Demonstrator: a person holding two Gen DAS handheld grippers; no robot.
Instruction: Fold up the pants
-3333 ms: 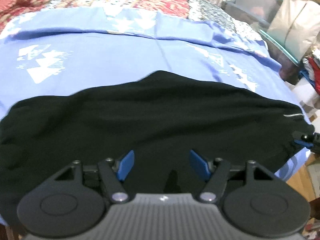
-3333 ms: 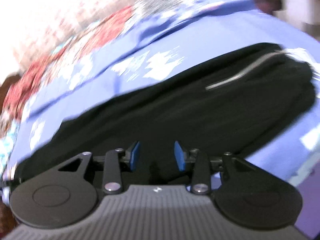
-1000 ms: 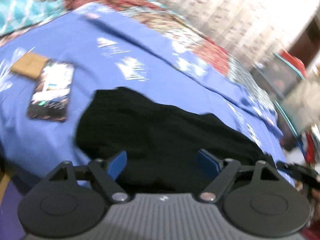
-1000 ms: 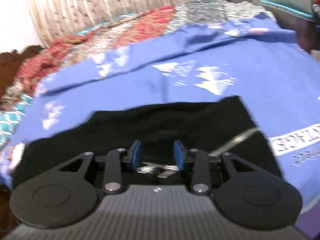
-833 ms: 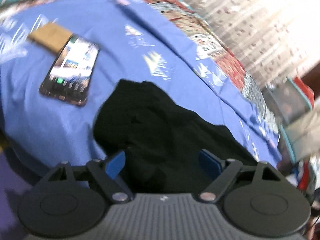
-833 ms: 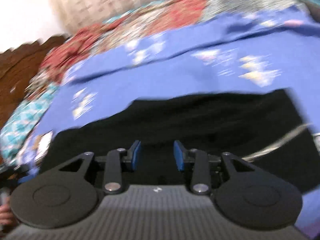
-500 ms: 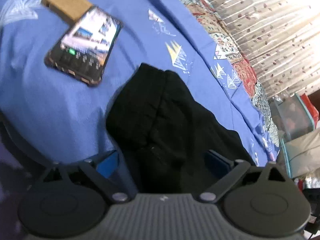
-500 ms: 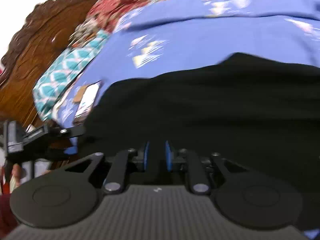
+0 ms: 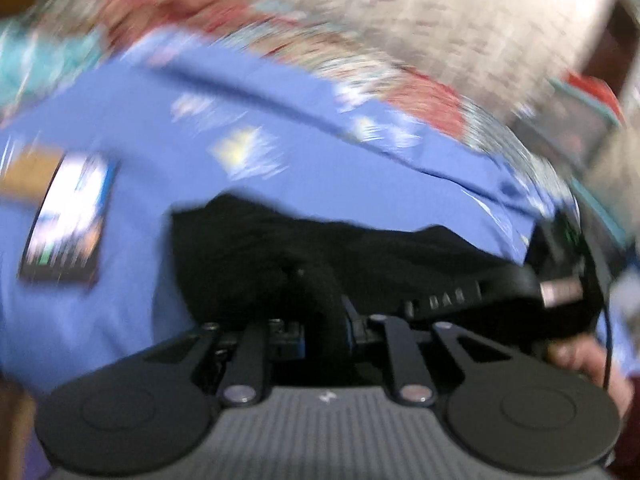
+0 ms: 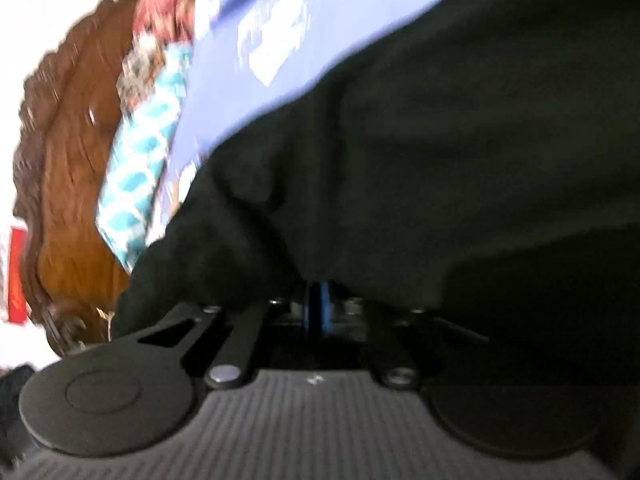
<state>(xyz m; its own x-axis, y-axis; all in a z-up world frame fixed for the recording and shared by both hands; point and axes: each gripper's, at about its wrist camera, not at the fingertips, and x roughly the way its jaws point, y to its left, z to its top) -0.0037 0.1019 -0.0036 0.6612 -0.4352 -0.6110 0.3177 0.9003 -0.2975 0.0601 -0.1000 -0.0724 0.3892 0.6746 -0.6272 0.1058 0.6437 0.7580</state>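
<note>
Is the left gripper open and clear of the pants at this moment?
No: the left gripper is shut on a bunch of the black pants, its blue pads pressed against the fabric.

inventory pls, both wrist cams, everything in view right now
pants: 1, black, on the bed, pinched by both grippers
bedsheet: 1, blue with pale prints, under the pants
phone: 1, dark case, screen lit, on the sheet left of the pants
flat brown item: 1, tan, behind the phone, too blurred to name
quilt: 1, red patterned, far side of the bed
headboard: 1, carved brown wood
left gripper: black, blue pads, shut on cloth
right gripper: black, blue pads, shut on cloth
</note>
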